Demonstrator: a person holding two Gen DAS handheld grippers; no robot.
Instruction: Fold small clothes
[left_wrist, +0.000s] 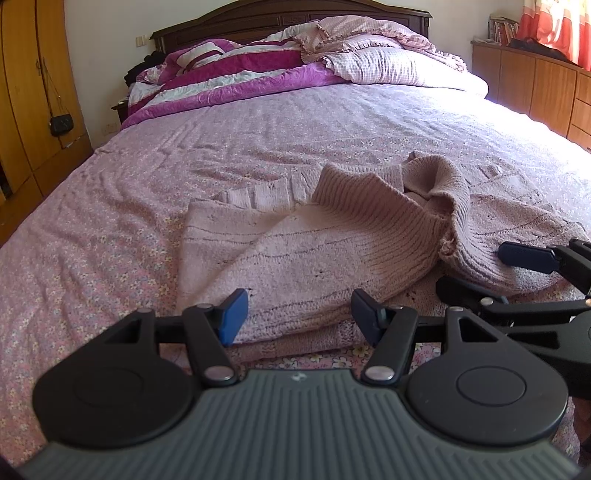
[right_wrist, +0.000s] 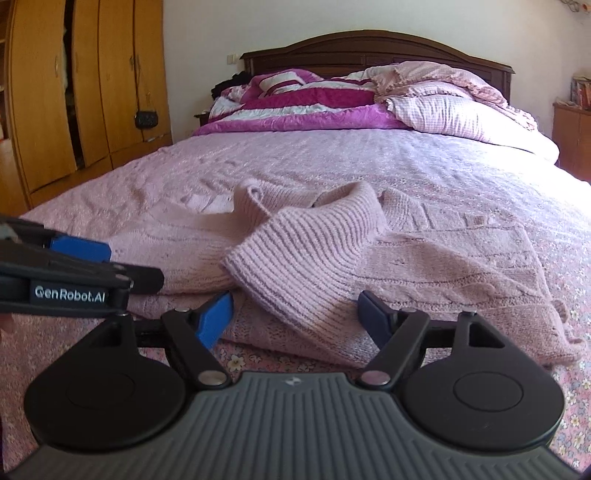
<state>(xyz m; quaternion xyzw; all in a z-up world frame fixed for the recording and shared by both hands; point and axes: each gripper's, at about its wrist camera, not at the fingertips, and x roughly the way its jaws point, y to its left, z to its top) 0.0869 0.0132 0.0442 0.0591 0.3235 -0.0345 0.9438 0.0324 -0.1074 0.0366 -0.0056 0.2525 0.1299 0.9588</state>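
Observation:
A pale pink knitted sweater (left_wrist: 295, 251) lies partly folded on the bed, with a ribbed sleeve or collar (left_wrist: 376, 221) flopped across its middle. It also shows in the right wrist view (right_wrist: 424, 266), ribbed part (right_wrist: 306, 251) on top. My left gripper (left_wrist: 299, 317) is open at the sweater's near edge, its blue pads on either side of the folded hem. My right gripper (right_wrist: 295, 317) is open at the near edge too, beside the left one. The right gripper shows at the right in the left wrist view (left_wrist: 528, 266); the left gripper shows at the left in the right wrist view (right_wrist: 81, 258).
The bed is covered with a pink flowered sheet (left_wrist: 110, 221). A purple and white quilt (left_wrist: 229, 77) and a checked blanket (left_wrist: 399, 62) are piled at the headboard. A wooden wardrobe (right_wrist: 74, 92) stands left, a low cabinet (left_wrist: 535, 85) right.

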